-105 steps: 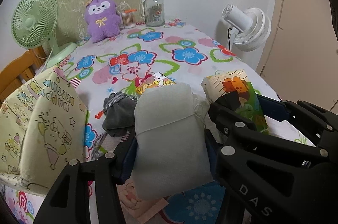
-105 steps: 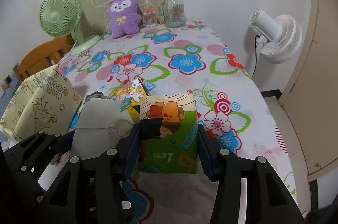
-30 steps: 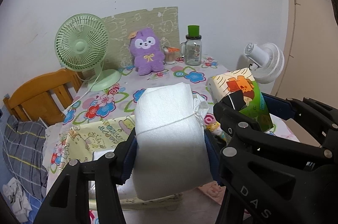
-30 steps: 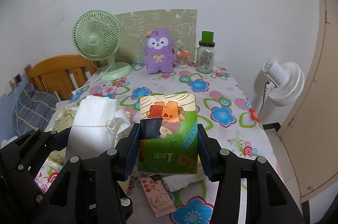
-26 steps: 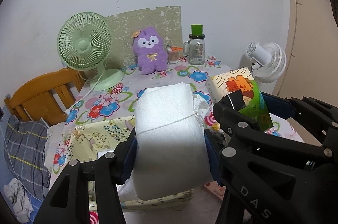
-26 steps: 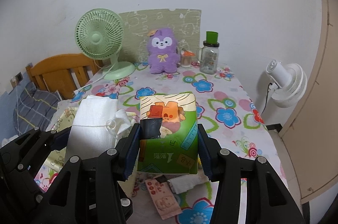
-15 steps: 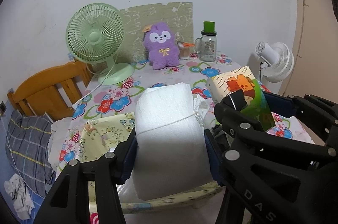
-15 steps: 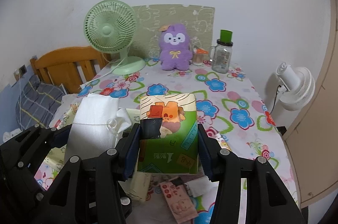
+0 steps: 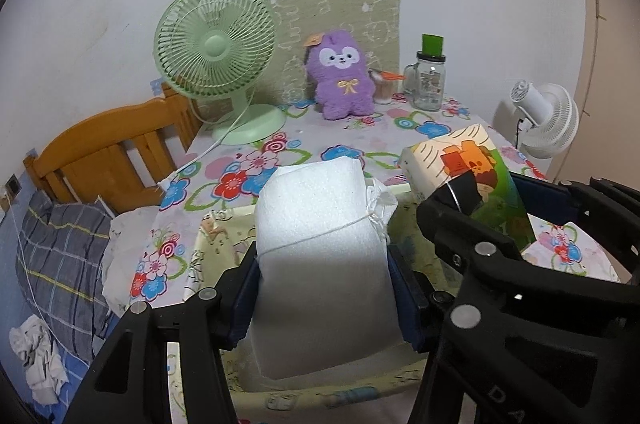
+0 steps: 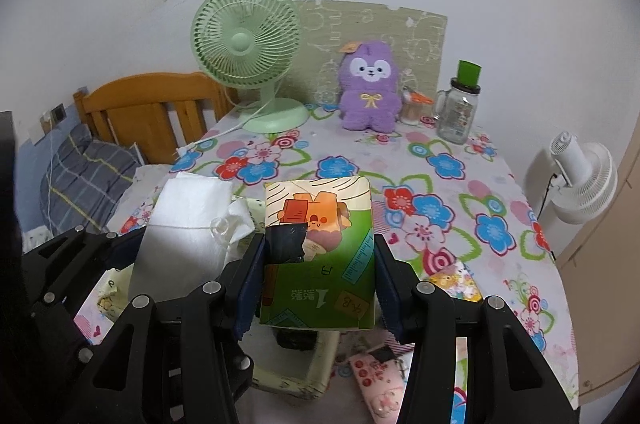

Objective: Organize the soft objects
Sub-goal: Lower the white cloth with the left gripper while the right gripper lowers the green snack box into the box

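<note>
L gripper clamps white foam bundle & R gripper clamps green tissue pack, both held side by side over yellow fabric bin at near-left of floral table.

White foam bundle, tied with white string. Green tissue pack, orange cartoon print. Pale yellow fabric bin, cartoon-patterned. Tablecloth: white, red, blue and pink flowers. Purple plush toy. Mint-green fan. White fan.
</note>
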Action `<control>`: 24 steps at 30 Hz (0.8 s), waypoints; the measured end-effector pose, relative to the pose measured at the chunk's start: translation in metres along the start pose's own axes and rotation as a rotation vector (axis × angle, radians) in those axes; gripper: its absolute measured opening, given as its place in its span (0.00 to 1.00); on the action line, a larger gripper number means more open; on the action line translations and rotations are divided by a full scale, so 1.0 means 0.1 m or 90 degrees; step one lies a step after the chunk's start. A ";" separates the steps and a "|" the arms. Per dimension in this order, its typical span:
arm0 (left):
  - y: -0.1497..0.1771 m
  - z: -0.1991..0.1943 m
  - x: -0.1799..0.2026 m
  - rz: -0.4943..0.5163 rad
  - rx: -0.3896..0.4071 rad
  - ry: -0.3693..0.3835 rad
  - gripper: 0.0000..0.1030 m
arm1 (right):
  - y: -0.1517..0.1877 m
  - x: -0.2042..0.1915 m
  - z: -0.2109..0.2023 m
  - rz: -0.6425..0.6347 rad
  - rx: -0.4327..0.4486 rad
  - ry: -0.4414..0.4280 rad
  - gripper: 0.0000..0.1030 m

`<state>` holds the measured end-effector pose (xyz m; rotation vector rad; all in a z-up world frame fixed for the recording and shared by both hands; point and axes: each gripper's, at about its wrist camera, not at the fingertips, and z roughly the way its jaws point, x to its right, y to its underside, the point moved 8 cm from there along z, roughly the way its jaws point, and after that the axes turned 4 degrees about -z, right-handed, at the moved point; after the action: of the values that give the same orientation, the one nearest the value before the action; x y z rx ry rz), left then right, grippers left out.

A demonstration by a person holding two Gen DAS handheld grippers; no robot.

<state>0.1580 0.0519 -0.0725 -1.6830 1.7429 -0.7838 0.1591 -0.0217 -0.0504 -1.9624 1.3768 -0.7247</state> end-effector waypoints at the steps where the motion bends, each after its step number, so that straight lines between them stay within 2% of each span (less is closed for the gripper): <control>1: 0.01 0.01 -0.02 -0.001 -0.001 0.000 0.59 | 0.00 -0.02 0.01 -0.001 -0.001 -0.001 0.52; 13: 0.08 0.28 -0.27 -0.011 -0.041 -0.006 0.65 | -0.02 -0.23 0.25 -0.015 -0.032 -0.017 0.52; 18: 0.12 0.37 -0.30 -0.012 -0.052 0.009 0.81 | 0.01 -0.28 0.38 -0.012 -0.053 -0.029 0.52; 24: 0.14 0.36 -0.34 -0.013 -0.048 0.004 0.88 | 0.02 -0.33 0.48 -0.014 -0.063 -0.041 0.54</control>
<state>0.1767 0.0856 -0.1060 -1.7518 1.7827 -0.7400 0.1834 0.0176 -0.0858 -2.0624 1.3780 -0.6083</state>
